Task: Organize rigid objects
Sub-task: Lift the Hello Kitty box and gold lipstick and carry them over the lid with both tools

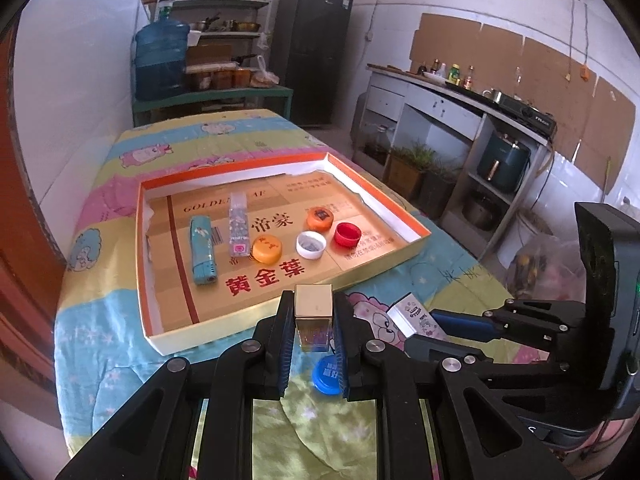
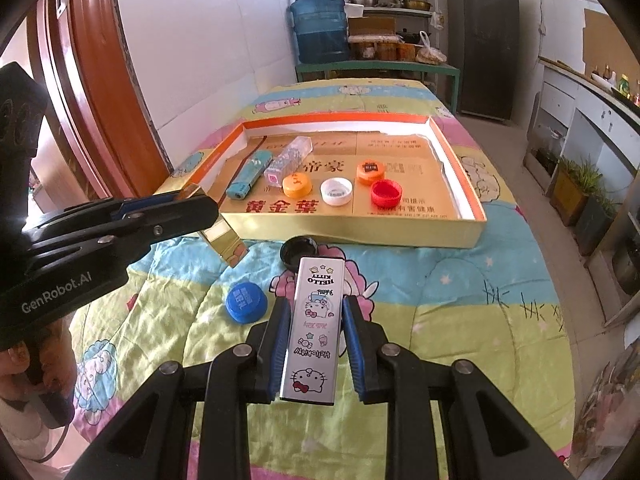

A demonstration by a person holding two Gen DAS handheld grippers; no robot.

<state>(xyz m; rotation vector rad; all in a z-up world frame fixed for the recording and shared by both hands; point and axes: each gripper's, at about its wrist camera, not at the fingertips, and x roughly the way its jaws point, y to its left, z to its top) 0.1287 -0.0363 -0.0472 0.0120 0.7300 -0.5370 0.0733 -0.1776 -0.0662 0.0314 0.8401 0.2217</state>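
With the left tool (image 1: pixel 312 320) clamped on the gold lighter (image 1: pixel 314 312) just short of the box (image 1: pixel 404 254) and the right tool (image 2: pixel 314 336) gripping the Hello Kitty lighter (image 2: pixel 314 320), carry each over the near wall; set them beside the blue lighter (image 1: pixel 203 250) — probably lengthwise — clear of the caps.

Likely a home kitchen: fridge (image 1: pixel 310 52), stove (image 1: pixel 524 114), pantry shelves (image 1: pixel 220 0), water jug (image 1: pixel 160 60).

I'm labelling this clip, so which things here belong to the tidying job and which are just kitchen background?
Job:
shallow box
gold lighter, in the left gripper
Hello Kitty lighter, in the right gripper
blue bottle cap
black cap
caps and lighters already boxed

Background:
water jug
fridge
air fryer
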